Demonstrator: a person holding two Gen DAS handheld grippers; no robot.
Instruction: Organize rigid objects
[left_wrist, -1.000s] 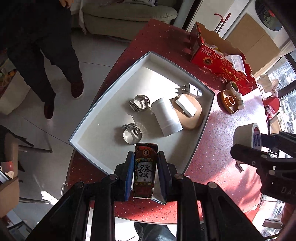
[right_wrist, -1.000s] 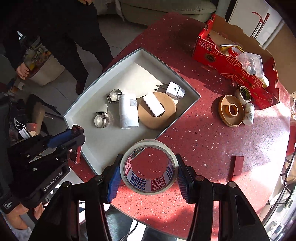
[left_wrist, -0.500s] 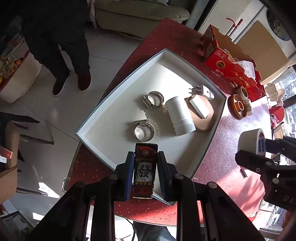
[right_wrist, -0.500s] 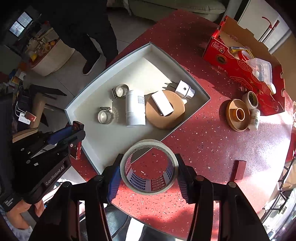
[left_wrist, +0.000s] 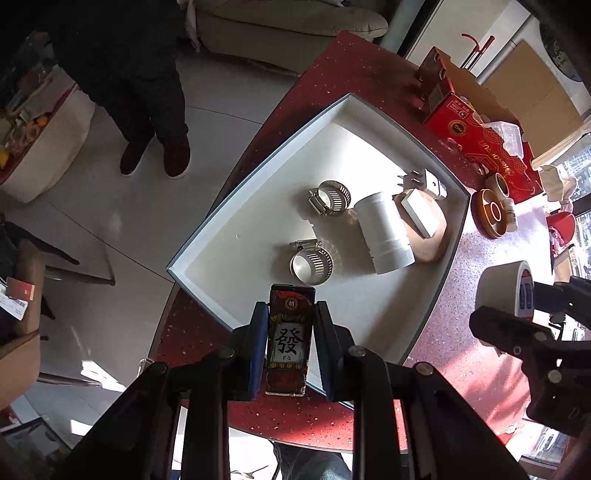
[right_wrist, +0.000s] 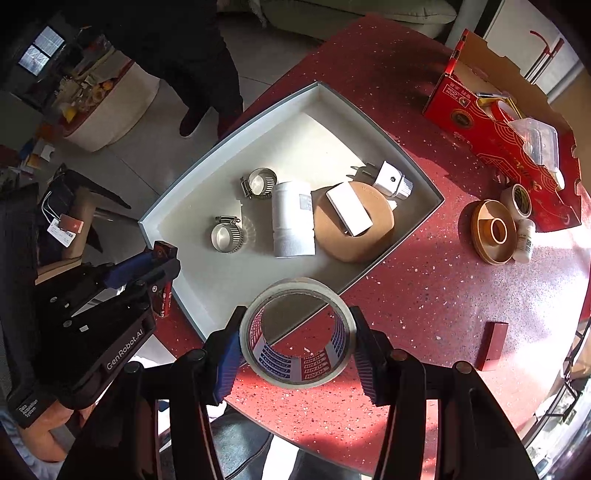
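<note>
Left wrist view: the left gripper (left_wrist: 290, 345) clamps its blue-padded fingers (left_wrist: 257, 347) on a small dark red box printed with a Chinese character (left_wrist: 290, 338), held over the near edge of the shallow white grey-rimmed tray (left_wrist: 258, 177) on the speckled red tabletop (left_wrist: 480, 288). At 12 o'clock of the box lie two metal hose clamps (left_wrist: 311, 262) and, at 1 o'clock, a white plastic pipe piece (left_wrist: 384, 232). In the right wrist view, the right gripper (right_wrist: 297, 343) grips a roll of clear tape with a red-and-blue printed core (right_wrist: 297, 332), hovering over the tray's near corner.
</note>
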